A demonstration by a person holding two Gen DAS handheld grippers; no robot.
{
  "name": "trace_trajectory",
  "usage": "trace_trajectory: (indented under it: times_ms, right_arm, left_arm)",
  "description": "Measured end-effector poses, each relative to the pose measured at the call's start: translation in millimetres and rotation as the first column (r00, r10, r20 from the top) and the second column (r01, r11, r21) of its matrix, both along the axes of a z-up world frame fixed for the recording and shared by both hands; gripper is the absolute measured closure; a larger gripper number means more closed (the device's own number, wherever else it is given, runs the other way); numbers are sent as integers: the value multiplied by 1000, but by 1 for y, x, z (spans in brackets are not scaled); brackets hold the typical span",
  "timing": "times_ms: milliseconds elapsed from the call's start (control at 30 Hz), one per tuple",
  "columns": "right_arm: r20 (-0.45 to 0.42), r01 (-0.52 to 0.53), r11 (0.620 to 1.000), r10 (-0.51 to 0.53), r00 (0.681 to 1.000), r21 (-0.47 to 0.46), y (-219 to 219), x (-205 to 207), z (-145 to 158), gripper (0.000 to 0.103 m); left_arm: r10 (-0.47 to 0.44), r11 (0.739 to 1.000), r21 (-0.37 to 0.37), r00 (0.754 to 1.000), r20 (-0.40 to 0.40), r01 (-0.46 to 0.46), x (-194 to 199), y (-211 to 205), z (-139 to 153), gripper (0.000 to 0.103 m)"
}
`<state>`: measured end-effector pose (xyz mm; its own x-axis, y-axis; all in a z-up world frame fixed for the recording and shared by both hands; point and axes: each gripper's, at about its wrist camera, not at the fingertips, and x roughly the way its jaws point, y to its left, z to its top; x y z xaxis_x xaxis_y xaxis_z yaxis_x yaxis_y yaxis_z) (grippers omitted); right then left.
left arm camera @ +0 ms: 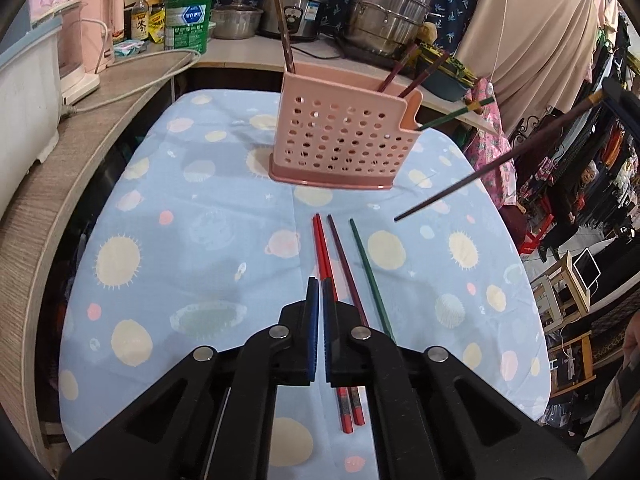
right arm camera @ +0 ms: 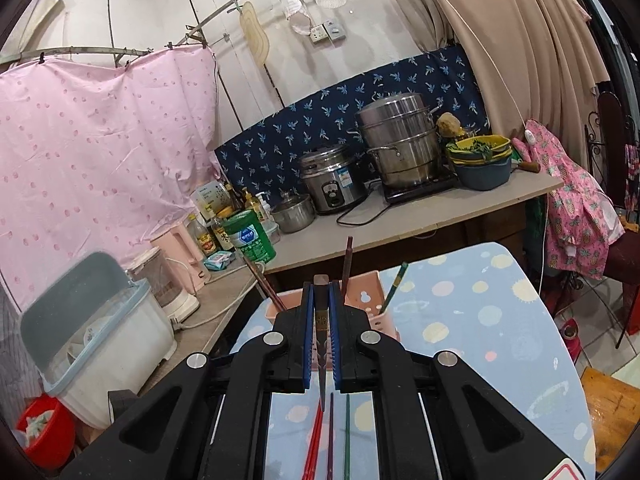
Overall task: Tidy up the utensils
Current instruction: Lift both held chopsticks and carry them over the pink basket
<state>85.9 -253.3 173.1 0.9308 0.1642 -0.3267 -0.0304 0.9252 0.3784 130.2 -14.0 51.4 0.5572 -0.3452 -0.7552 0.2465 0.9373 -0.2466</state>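
A pink perforated utensil holder (left arm camera: 340,136) stands on the blue dotted tablecloth (left arm camera: 200,240) and holds several chopsticks. Two red chopsticks (left arm camera: 326,256), a purple one (left arm camera: 344,260) and a green one (left arm camera: 368,272) lie side by side on the cloth. My left gripper (left arm camera: 320,284) is shut and empty, just above the red pair. My right gripper (right arm camera: 321,288) is shut on a dark brown chopstick (right arm camera: 321,320), which shows in the left wrist view (left arm camera: 492,164) held in the air to the right of the holder. The holder also shows in the right wrist view (right arm camera: 368,296), just beyond my right gripper.
A counter (right arm camera: 400,216) behind the table carries a rice cooker (right arm camera: 332,180), steel pots (right arm camera: 400,140), bowls (right arm camera: 480,156), bottles and a green canister (right arm camera: 250,236). A white dish box (right arm camera: 100,340) and a pink kettle (left arm camera: 104,32) stand at the left. Chairs and stools (left arm camera: 568,288) stand at the right.
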Motion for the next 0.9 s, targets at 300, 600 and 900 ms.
trace_trajectory:
  times_ms: [300,600,900]
  right_arm:
    - [84,2,999,-5,996,39,-6,30,33,96]
    - [150,18,997,-30,988,75,-8,87,63,96]
    - [6,29,999,-29,1000,17,5,146,10,96]
  left_arm:
    - [1,1000,-13,999,46,-1,23,2,26,102]
    - [6,1000,-22,992,124,-3,60,-6,59,102]
    - [1,1000,-19,994,111,1,94,-21,51,102]
